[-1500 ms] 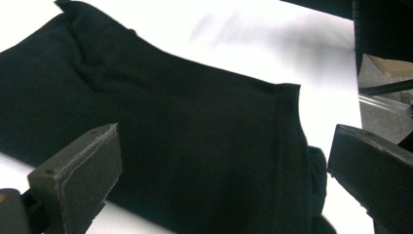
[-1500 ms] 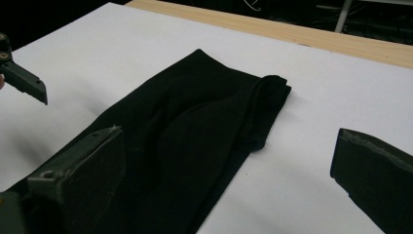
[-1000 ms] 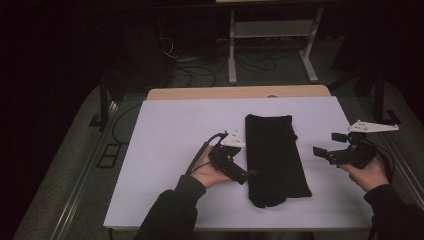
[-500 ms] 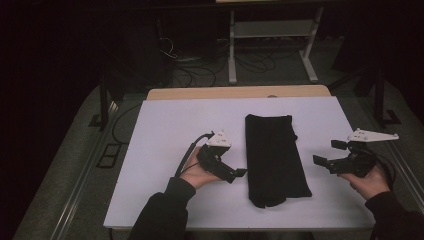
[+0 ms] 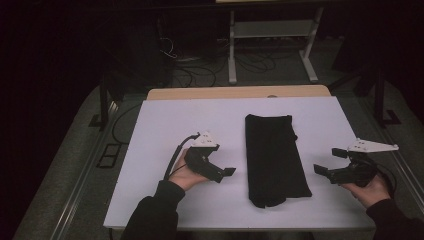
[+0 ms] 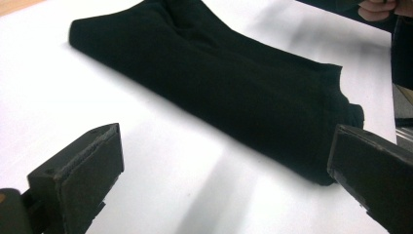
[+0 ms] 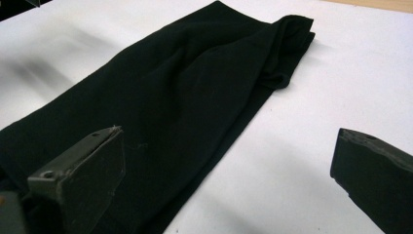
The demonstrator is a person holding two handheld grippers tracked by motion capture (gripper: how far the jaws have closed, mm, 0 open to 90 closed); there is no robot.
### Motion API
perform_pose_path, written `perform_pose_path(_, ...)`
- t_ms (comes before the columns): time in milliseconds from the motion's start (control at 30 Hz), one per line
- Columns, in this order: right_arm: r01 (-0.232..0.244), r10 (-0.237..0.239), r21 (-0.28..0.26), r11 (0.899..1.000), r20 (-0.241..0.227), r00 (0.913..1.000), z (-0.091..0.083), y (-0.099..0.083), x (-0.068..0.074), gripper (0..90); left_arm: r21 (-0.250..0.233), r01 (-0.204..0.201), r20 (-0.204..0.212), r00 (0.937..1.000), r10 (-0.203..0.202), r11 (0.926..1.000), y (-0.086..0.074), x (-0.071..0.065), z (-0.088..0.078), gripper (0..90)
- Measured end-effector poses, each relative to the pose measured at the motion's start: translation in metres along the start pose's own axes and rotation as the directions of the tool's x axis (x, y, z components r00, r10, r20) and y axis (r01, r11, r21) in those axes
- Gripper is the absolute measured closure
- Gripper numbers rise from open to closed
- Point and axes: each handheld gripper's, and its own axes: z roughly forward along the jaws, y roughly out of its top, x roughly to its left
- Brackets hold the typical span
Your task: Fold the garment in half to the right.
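Black cloth [image 5: 275, 159]: a folded garment lying flat as a long strip on the white table [image 5: 165, 120], between the two grippers and touching neither.
Far end: bunched and creased, with a loose fold spilling off one side [image 7: 287, 48].
Near end: a thicker rounded edge where the layers stack [image 6: 341, 122].
Likely handling: light, soft and limp; it should sag and unfold if lifted by one point, and may slide on the smooth tabletop.
Fragility: none to speak of, so a firm pinch looks safe.
Where to grip: probably the near corners or the long edges, where a jaw can slip under the layers.
Left gripper [image 5: 226, 172]: jaws spread wide, empty, just beside the cloth's long edge.
Right gripper [image 5: 327, 161]: jaws spread wide, empty, near the opposite edge.
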Motion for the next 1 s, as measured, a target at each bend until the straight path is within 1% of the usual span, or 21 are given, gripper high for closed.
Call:
perform_pose_path(33,0.002,-0.002,-0.001,1.0,0.0,1.0,0.0,-0.001,0.0,0.0,-0.006,0.007,-0.001,1.0,-0.007,1.0,-0.002,0.0,-0.001,0.0)
perform_pose_path(100,0.003,-0.003,0.002,1.0,0.0,1.0,-0.001,-0.004,0.002,0.0,-0.009,0.007,-0.004,1.0,-0.007,0.9999,-0.005,0.002,-0.005,0.0)
perform_pose_path(333,0.013,-0.013,0.014,1.0,-0.002,0.9999,-0.001,-0.014,0.006,0.0,-0.029,0.025,-0.023,0.9994,-0.026,0.9992,-0.012,0.008,-0.015,0.0)
perform_pose_path(533,0.013,-0.013,0.011,1.0,-0.004,0.9999,-0.002,-0.019,0.006,0.0,-0.056,0.028,-0.045,0.9985,-0.031,0.998,-0.022,0.013,-0.029,0.0)
perform_pose_path(733,0.004,-0.004,0.008,1.0,0.002,1.0,-0.004,-0.023,0.004,0.0,-0.082,0.047,-0.081,0.9953,-0.054,0.9955,-0.035,0.019,-0.044,0.0)
perform_pose_path(1000,0.01,-0.01,0.012,1.0,-0.004,0.9999,-0.002,-0.024,0.006,0.0,-0.103,0.052,-0.125,0.99,-0.065,0.9933,-0.048,0.026,-0.064,0.0)
